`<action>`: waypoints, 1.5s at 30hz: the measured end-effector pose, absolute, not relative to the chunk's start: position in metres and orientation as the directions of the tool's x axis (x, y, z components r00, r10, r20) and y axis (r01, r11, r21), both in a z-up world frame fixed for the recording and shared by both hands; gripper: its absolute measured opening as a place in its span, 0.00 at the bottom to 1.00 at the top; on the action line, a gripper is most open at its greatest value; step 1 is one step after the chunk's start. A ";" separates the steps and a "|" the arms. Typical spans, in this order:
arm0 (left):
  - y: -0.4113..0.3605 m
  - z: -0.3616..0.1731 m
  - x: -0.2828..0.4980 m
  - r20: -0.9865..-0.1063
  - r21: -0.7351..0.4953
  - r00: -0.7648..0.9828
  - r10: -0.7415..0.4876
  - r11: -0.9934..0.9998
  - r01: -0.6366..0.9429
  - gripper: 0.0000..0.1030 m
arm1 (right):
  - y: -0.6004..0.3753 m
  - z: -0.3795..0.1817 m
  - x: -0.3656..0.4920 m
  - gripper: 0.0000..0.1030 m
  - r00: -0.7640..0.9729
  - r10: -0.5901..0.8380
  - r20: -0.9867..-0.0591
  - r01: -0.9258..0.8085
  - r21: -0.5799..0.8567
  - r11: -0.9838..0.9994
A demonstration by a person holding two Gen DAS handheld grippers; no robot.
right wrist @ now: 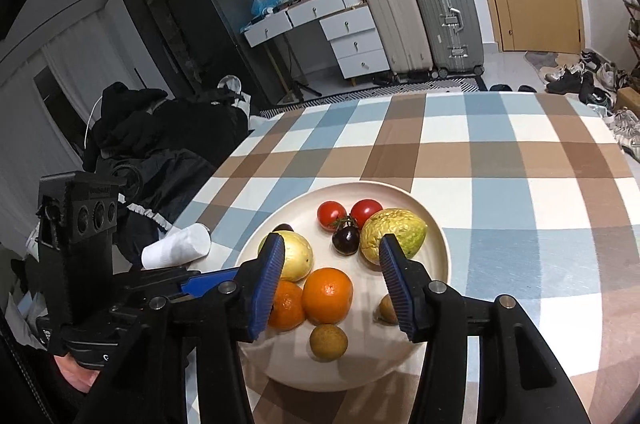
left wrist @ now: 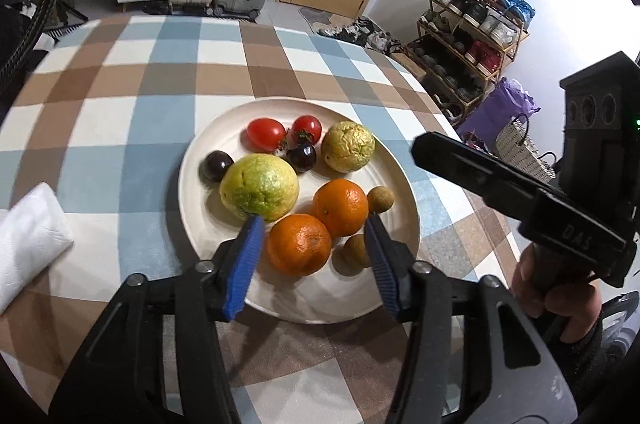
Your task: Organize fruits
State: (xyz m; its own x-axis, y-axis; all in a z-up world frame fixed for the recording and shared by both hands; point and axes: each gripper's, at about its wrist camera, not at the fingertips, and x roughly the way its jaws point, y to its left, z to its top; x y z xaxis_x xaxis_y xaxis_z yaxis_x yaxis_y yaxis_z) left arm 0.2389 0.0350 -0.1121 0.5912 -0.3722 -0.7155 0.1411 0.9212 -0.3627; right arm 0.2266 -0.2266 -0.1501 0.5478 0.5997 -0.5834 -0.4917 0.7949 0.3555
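A cream plate (left wrist: 320, 298) (right wrist: 360, 364) on the checked tablecloth holds two red tomatoes (left wrist: 266, 134), two dark cherries (left wrist: 302, 156), two green-yellow guavas (left wrist: 260, 192) (right wrist: 394, 234), two oranges (left wrist: 299, 244) (right wrist: 327, 296) and two brown longans (left wrist: 356, 251) (right wrist: 328, 342). My left gripper (left wrist: 313, 224) hovers open over the plate's near side, its blue fingers on either side of the oranges without touching them. My right gripper (right wrist: 331, 240) also stands open above the fruit, empty, one finger in front of each guava.
A folded white paper towel (left wrist: 28, 236) (right wrist: 176, 248) lies on the table left of the plate. The round table's edge (left wrist: 460, 128) curves close on the right. A person's hand (left wrist: 556, 296) holds the right gripper's handle. Suitcases (right wrist: 444, 20), drawers and a shoe rack stand beyond.
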 end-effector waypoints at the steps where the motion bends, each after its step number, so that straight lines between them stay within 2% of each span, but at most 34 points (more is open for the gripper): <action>1: 0.036 -0.109 0.237 -0.716 -0.352 0.600 -0.358 0.926 0.134 0.53 | -0.228 -0.148 0.224 0.51 0.553 0.599 -0.580 -0.490 0.355 0.796; 5: 0.040 -0.092 0.227 -0.701 -0.317 0.646 -0.303 0.943 0.098 0.66 | -0.235 -0.137 0.213 0.68 0.597 0.585 -0.549 -0.477 0.343 0.809; 7: 0.043 -0.082 0.221 -0.681 -0.297 0.682 -0.268 0.952 0.077 0.73 | -0.239 -0.129 0.205 0.71 0.615 0.590 -0.523 -0.483 0.342 0.806; 9: 0.047 -0.067 0.210 -0.637 -0.286 0.735 -0.232 0.957 0.054 0.80 | -0.242 -0.119 0.195 0.80 0.639 0.591 -0.492 -0.488 0.334 0.806; 11: 0.050 -0.053 0.198 -0.586 -0.275 0.785 -0.199 0.961 0.039 0.82 | -0.245 -0.109 0.184 0.87 0.666 0.588 -0.460 -0.493 0.321 0.809; 13: 0.051 -0.038 0.184 -0.529 -0.255 0.832 -0.164 0.967 0.028 0.86 | -0.248 -0.099 0.172 0.88 0.687 0.592 -0.423 -0.505 0.308 0.806; 15: 0.050 -0.026 0.173 -0.488 -0.233 0.864 -0.122 0.973 0.006 0.98 | -0.249 -0.088 0.160 0.93 0.710 0.589 -0.385 -0.509 0.297 0.808; 16: 0.050 -0.019 0.166 -0.462 -0.221 0.882 -0.095 0.975 -0.011 0.99 | -0.249 -0.083 0.155 0.95 0.724 0.584 -0.367 -0.506 0.293 0.811; 21: 0.048 0.011 0.132 -0.327 -0.148 0.945 0.013 0.987 -0.065 0.99 | -0.250 -0.059 0.116 0.99 0.791 0.563 -0.238 -0.512 0.245 0.823; 29: 0.047 0.045 0.080 -0.187 -0.095 0.977 0.106 0.988 -0.125 0.99 | -0.256 -0.041 0.067 1.00 0.837 0.529 -0.138 -0.504 0.184 0.844; 36: 0.052 0.060 0.048 -0.189 -0.098 0.979 0.071 0.991 -0.090 0.99 | -0.263 -0.029 0.018 1.00 0.867 0.497 -0.026 -0.492 0.101 0.865; 40: 0.062 0.059 0.035 -0.208 -0.114 0.975 0.083 0.988 -0.108 0.99 | -0.267 -0.030 0.004 1.00 0.880 0.475 -0.018 -0.473 0.077 0.878; 45: 0.071 0.046 0.021 -0.205 -0.072 0.970 0.128 0.987 -0.145 0.99 | -0.273 -0.039 -0.009 1.00 0.888 0.459 0.001 -0.459 0.052 0.887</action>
State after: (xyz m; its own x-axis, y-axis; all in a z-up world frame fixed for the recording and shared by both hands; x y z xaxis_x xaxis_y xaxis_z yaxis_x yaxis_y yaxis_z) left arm 0.0208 0.0709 0.0464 0.9704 0.1276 -0.2051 -0.1450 0.9868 -0.0723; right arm -0.0094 -0.2734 -0.0389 0.8882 0.4594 0.0010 -0.4589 0.8870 0.0524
